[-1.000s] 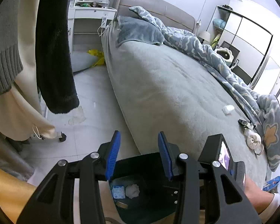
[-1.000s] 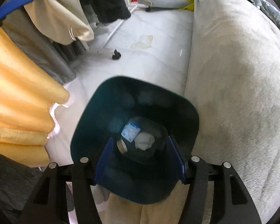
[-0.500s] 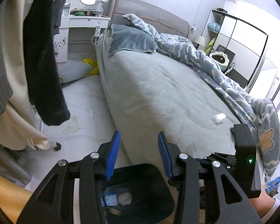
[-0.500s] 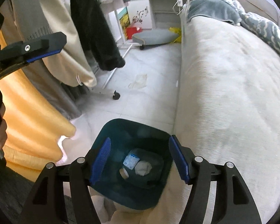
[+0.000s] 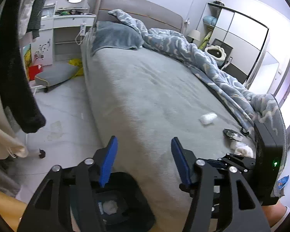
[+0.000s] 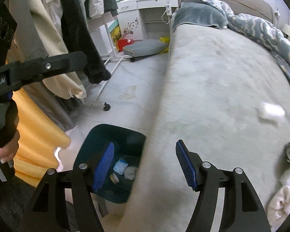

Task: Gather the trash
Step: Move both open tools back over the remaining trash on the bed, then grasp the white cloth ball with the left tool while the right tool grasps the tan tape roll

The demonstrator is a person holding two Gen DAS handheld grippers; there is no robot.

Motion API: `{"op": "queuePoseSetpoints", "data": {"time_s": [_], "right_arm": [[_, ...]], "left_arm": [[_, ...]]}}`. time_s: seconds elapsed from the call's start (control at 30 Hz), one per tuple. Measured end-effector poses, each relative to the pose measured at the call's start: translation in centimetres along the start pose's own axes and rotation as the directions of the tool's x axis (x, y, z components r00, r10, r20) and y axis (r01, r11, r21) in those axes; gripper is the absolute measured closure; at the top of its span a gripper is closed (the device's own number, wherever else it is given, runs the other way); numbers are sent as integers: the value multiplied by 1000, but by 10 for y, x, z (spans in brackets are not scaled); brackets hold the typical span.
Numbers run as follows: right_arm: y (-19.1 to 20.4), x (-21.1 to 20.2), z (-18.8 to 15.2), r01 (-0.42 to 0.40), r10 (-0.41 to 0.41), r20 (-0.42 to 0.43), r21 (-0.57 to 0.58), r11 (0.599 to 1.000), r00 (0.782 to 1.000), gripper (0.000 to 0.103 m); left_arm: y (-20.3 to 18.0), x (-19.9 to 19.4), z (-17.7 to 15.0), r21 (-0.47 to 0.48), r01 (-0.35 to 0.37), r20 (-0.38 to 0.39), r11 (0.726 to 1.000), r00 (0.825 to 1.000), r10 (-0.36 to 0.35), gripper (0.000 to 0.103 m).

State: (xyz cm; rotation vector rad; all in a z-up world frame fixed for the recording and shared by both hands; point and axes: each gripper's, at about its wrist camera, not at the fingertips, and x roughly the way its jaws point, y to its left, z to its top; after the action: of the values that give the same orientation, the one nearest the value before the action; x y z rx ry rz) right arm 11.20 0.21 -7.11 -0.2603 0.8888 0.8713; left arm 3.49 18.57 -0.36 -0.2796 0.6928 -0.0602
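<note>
A dark teal trash bin (image 6: pixel 90 147) stands on the floor against the bed's near side, holding a blue-white packet (image 6: pixel 120 165), a white tissue wad (image 6: pixel 131 172) and a tape roll. It also shows in the left wrist view (image 5: pixel 125 197). A crumpled white tissue (image 5: pixel 208 118) lies on the grey bed, blurred in the right wrist view (image 6: pixel 270 112). More white wads (image 5: pixel 241 150) and a dark wrapper (image 5: pixel 232 133) lie near the bed's right edge. My left gripper (image 5: pixel 143 162) is open and empty above the bin and bed edge. My right gripper (image 6: pixel 145 166) is open and empty over the bed edge.
The grey bed (image 5: pixel 145 81) fills the middle, with a blue patterned duvet (image 5: pixel 183 44) bunched along its far side. Hanging clothes (image 6: pixel 75 29) on a wheeled rack crowd the left. A grey cushion (image 5: pixel 56 75) and a flat wrapper (image 5: pixel 55 129) lie on the tiled floor.
Both grippers rose and tilted up from over the bin toward the bed. The right one swung right, bringing the tissues on the bed into view. Both stayed open.
</note>
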Motion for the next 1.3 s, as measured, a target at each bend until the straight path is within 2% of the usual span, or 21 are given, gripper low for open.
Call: {"op": "queuePoseSetpoints", "data": {"time_s": [0.3,0.67,0.83,1.0,1.17,1.3], "right_arm": [[-48,-50,-26,70,-71,43,20,997,997,36],[-92,-109,-67,185,-180,86,-49,982,980,36],[-113,-128,-85,207,-202,97,-44,977,975,36],[-130,-140,-101,209,-205,100,-37,977,974,36],[-140,-146,-110,204,-200,101,-28,979,975,36],[-149,-147,-117,189,-186,99,-20,982,978,36]], "left_arm": [[-42,22,1,26,23,-28,999,999,-22,33],[-98,47,-4,71,64,-91,995,994,-58,30],[-126,55,-5,85,100,-112,991,990,-90,27],[-155,69,-11,94,164,-159,982,976,-148,26],[-179,86,-20,68,292,-236,954,934,-269,25],[-196,99,-29,48,330,-277,943,911,-305,25]]}}
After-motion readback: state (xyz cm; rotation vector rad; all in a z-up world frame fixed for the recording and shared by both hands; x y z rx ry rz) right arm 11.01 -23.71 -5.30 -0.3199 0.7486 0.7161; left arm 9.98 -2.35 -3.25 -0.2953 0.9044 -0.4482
